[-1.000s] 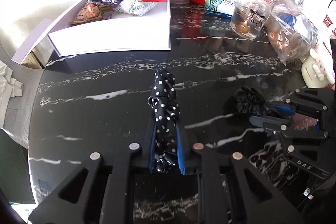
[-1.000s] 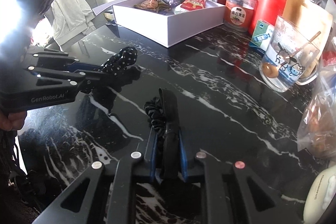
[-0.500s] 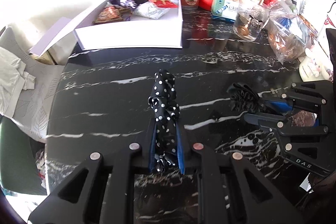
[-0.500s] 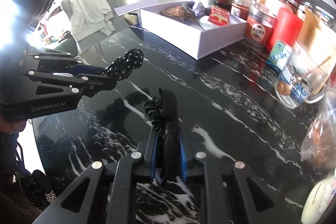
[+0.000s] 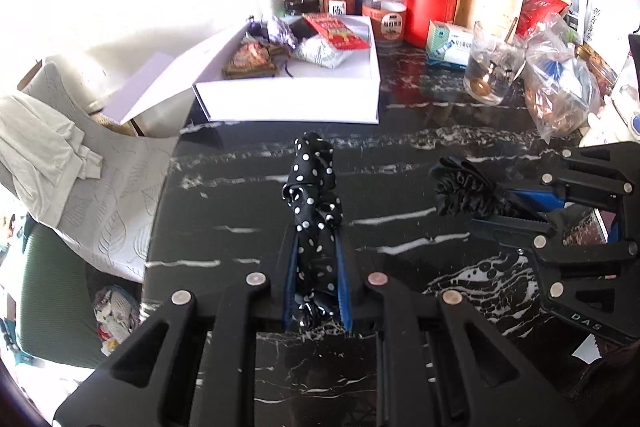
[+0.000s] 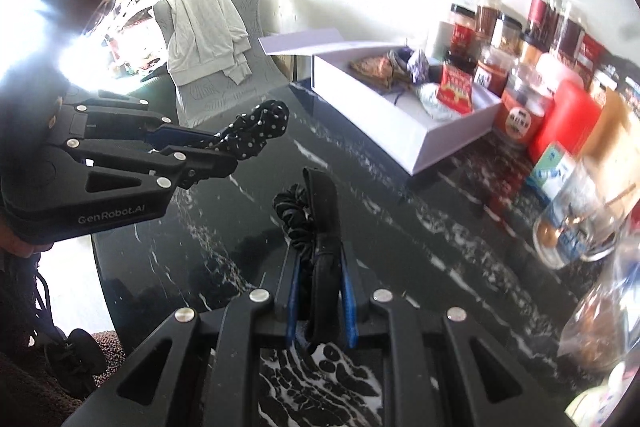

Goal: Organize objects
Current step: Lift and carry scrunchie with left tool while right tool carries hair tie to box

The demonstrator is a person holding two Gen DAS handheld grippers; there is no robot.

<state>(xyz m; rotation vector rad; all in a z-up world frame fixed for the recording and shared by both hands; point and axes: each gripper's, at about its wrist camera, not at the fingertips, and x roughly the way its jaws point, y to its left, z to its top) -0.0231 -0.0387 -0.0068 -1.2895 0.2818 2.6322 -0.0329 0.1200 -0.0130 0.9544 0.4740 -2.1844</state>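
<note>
While both hair ties are off the tabletop (image 5: 400, 155), we carry one in each gripper. Our left gripper (image 5: 316, 263) is closed tight on the polka-dot scrunchie (image 5: 312, 195), which sticks out past the fingertips and droops a little at its far end. Our right gripper (image 6: 318, 267) is clamped the same way on the black scrunchie (image 6: 308, 215), with a flat black band of it standing up between the blue pads. We judge each grip sits low on the fabric so that the loose loops hang free ahead and cannot snag on the fingers.

Ahead of the left gripper and slightly to its left lies the open white box (image 5: 292, 107), already holding a few packets; from the right gripper it sits ahead and to the right. Beyond it stand jars (image 5: 388, 15) and a red canister (image 5: 432, 7). We take the box to be where the scrunchies are meant to go.

Compared with a second ago, both grippers have risen and the tabletop has dropped away beneath them. The box now shows more fully, and a chair draped with a pale cloth (image 5: 44, 143) has come into sight to the left. Neither grip has loosened.
</note>
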